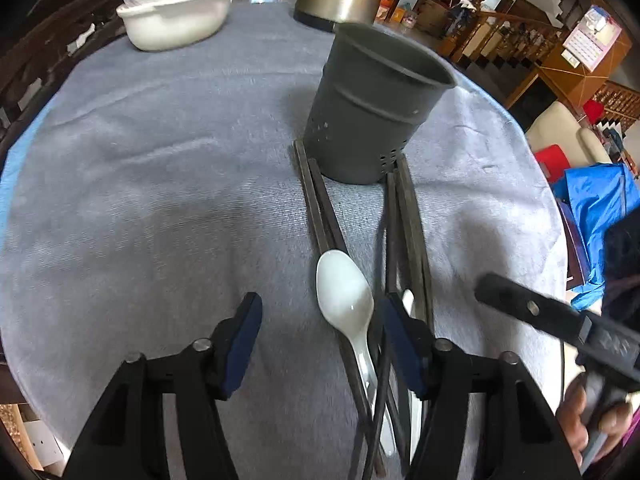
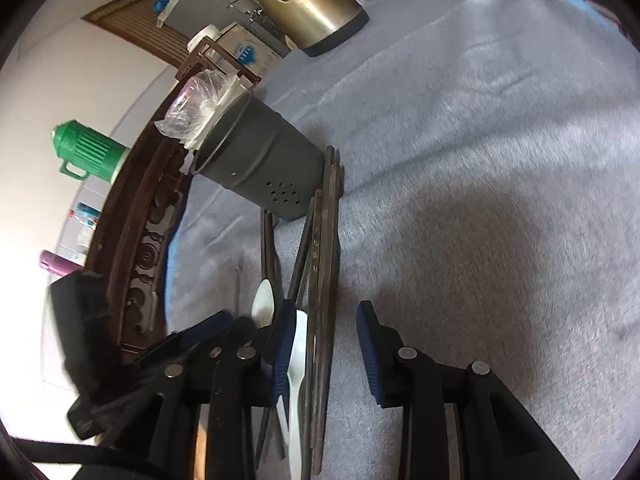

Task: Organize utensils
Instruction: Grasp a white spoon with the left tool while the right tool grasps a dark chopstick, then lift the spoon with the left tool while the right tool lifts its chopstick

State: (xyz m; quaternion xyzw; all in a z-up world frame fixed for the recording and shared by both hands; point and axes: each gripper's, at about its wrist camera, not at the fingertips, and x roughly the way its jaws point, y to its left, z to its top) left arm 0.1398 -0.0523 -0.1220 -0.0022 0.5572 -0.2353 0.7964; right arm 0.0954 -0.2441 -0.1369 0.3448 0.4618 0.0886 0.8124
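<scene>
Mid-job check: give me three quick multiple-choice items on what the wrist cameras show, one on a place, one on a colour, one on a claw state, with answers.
1. Where do the chopsticks lie?
A. inside the holder
B. on the cloth, running up to the holder's base
C. in the white basin

2. What colour is the utensil holder?
A. dark grey
B. red
C. white

3. How is the left claw?
A. shut on a spoon
B. open, holding nothing
C. out of view

Answers: B, their far ends reach the holder on the grey cloth; A, its perforated wall is dark grey; B, its pads stand apart, the white spoon lying loose between them.
</scene>
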